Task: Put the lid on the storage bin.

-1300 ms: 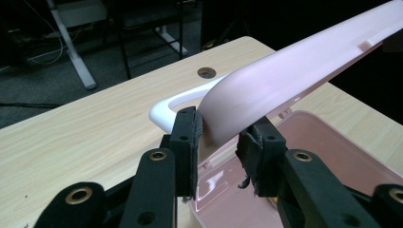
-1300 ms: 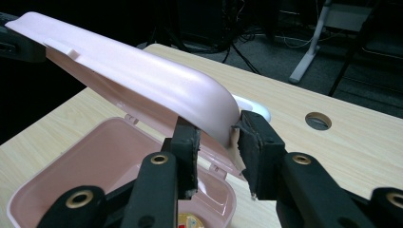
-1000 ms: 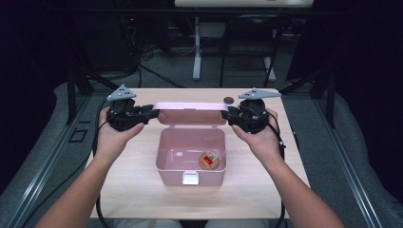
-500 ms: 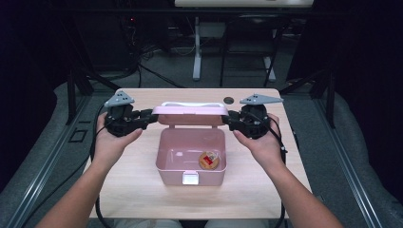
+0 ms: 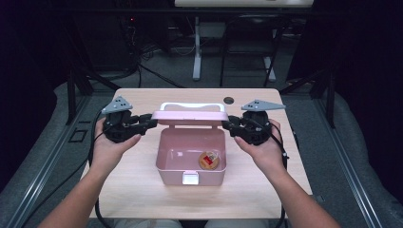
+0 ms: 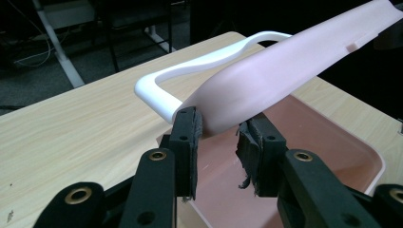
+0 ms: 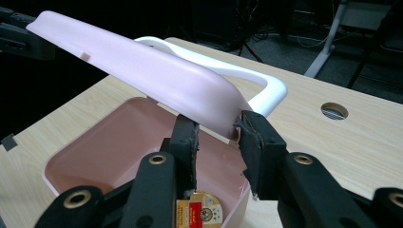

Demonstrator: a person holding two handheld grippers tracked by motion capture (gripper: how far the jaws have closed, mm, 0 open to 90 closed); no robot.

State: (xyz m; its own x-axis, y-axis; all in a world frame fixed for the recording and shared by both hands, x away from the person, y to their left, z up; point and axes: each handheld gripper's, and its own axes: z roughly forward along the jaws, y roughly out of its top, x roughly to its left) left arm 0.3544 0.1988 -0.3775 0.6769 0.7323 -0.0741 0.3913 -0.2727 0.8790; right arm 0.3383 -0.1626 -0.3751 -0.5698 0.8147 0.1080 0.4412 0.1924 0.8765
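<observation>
High view: pink box (image 5: 190, 159) sits mid-tabletop (image 5: 142, 199), body open; a small round gold-and-red item (image 5: 209, 160) lies on its floor toward the near right; white latch (image 5: 191, 178) on the near wall; lid (image 5: 189, 117) hinged at the far edge and held between the two tools; left hand-held gripper (image 5: 151, 122) on its left end, right hand-held gripper (image 5: 227, 125) on its right end. Compared with a second ago the lid shows less of its face and its front edge sits nearer, over the far part of the cavity, white handle (image 5: 192, 105) showing behind it; judged: lid is being swung toward shut, partway down. Cable port (image 5: 229, 100) in the tabletop, far right.

Left gripper view: left hand-held gripper (image 6: 216, 133) partly closed, both pads against the rounded lid (image 6: 285, 71) corner, one either side; grip looks firm; box interior (image 6: 304, 142) below.

Right gripper view: right hand-held gripper (image 7: 216, 130) likewise partly closed, clamped on the opposite lid (image 7: 157, 76) corner; handle (image 7: 256, 80) beyond; round item (image 7: 199, 209) in the box under the jaws; port (image 7: 334, 110) to the right.

Meaning: closing appears in progress; both ends should descend evenly until the latch meets.
</observation>
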